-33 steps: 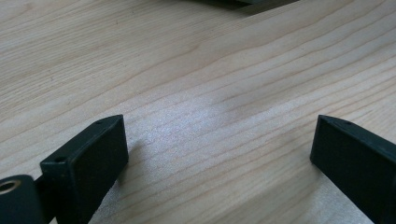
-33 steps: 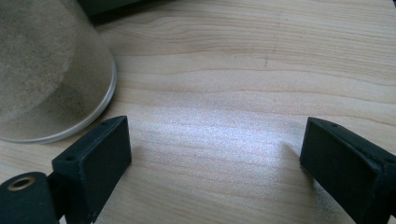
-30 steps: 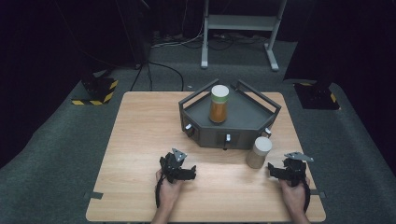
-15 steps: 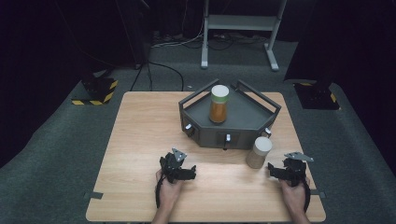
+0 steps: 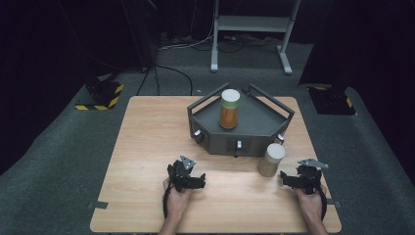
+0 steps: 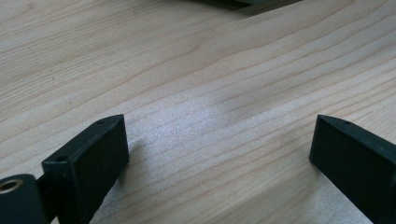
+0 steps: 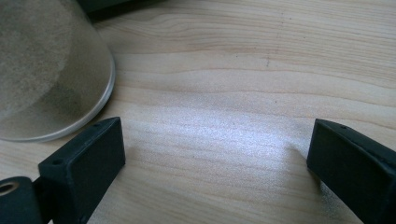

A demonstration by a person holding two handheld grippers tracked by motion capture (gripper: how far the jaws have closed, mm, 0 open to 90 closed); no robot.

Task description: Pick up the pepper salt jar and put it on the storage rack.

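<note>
Dark studio floor surrounds a pale wooden table (image 5: 147,147). Landmark: grey angular tray (image 5: 254,128) at the table's far centre.
- Orange-filled jar (image 5: 229,108), pale lid: upright inside the tray, seemingly parked there.
- Beige jar (image 5: 270,159), white lid: upright on the table just before the tray's near right corner, apart from it, placed within reach.
- Right gripper (image 5: 288,179): near the beige jar, jaws just opened wide, nothing between them, probably readying a grasp.
- Left gripper (image 5: 198,182): before the tray's near left side, jaws wide, empty.
</note>
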